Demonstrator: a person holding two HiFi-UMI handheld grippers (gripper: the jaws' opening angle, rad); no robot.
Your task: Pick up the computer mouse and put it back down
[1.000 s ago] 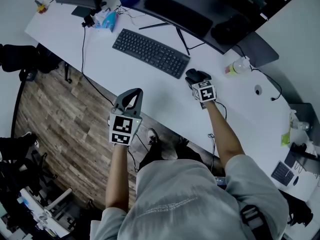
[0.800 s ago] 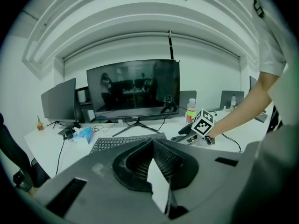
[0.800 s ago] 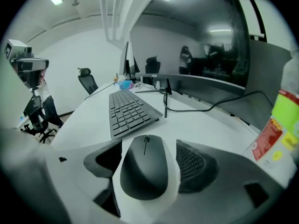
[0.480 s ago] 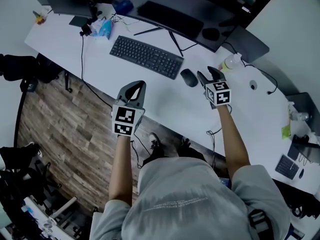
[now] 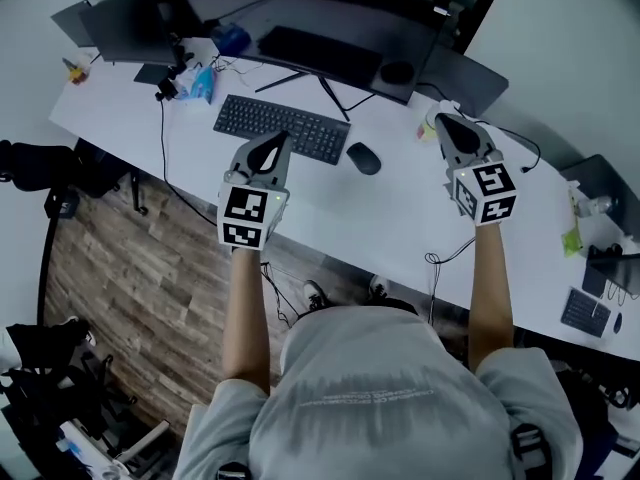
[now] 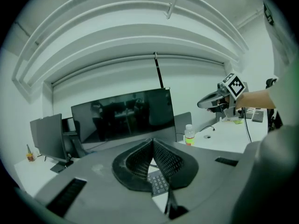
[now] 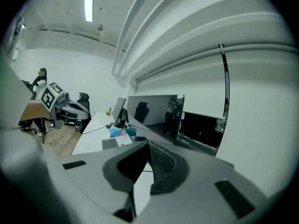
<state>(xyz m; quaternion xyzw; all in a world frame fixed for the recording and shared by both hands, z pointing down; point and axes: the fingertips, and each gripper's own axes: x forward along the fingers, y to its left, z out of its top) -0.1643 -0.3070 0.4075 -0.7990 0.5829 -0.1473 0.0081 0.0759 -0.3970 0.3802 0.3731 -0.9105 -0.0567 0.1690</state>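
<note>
On the white desk [image 5: 330, 208], at 3 o'clock from the keyboard's [image 5: 250, 116] right end and just beside it, the mouse [image 5: 363, 158] lies free, touched by neither of your grippers. Your left gripper [image 5: 268, 148] hovers at 9 o'clock from the mouse, over the keyboard's near edge, its jaws pressed together with nothing between them. Your right gripper [image 5: 448, 128] is held up at 2 o'clock from the mouse, near the bottle [image 6: 188, 135], its jaws likewise pressed together and empty.
</note>
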